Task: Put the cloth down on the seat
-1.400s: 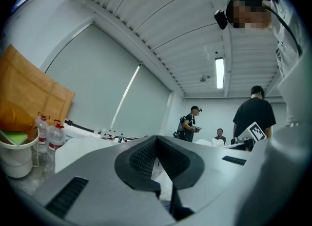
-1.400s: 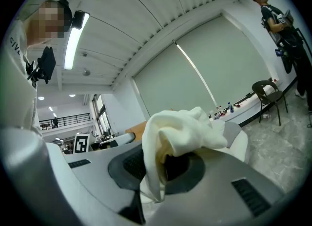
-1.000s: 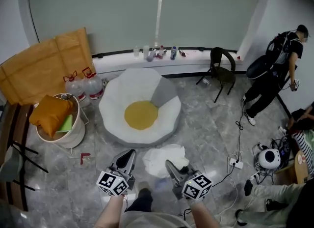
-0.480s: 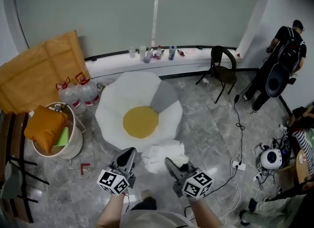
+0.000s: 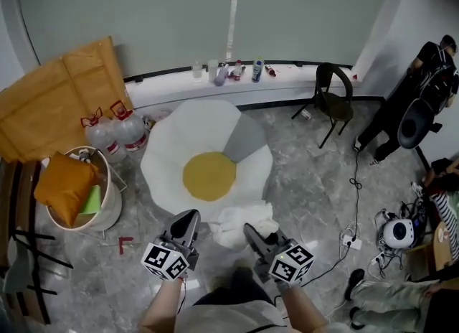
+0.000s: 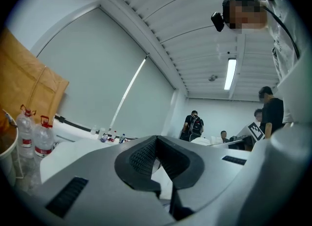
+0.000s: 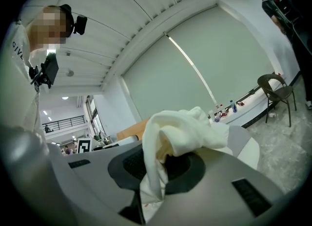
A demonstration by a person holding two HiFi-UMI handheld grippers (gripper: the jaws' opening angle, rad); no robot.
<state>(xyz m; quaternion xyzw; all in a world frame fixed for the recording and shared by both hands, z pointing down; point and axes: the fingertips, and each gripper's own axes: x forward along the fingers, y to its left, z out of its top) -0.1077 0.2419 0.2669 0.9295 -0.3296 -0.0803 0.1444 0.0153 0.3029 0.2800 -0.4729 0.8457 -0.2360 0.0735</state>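
Observation:
The seat (image 5: pixel 168 156) is a big white floor cushion shaped like a fried egg, with a yellow round centre (image 5: pixel 209 176). A crumpled white cloth (image 5: pixel 240 222) hangs just in front of its near edge. My right gripper (image 5: pixel 251 230) is shut on the cloth; in the right gripper view the cloth (image 7: pixel 181 131) bunches over the right gripper (image 7: pixel 156 164) and hides the jaw tips. My left gripper (image 5: pixel 189 216) is beside the cloth, to its left, apart from it. In the left gripper view the left gripper (image 6: pixel 157 140) has its tips together with nothing held.
A white bucket with an orange cushion (image 5: pixel 70 186) and two water bottles (image 5: pixel 118 129) stand left of the seat. A black chair (image 5: pixel 336 102) and a person (image 5: pixel 424 84) are at the right. A window ledge with bottles (image 5: pixel 231 73) runs behind. Cables and a power strip (image 5: pixel 349 240) lie on the floor.
Both grippers and the cloth have come closer to the seat's near edge. The person at the right has shifted along the wall.

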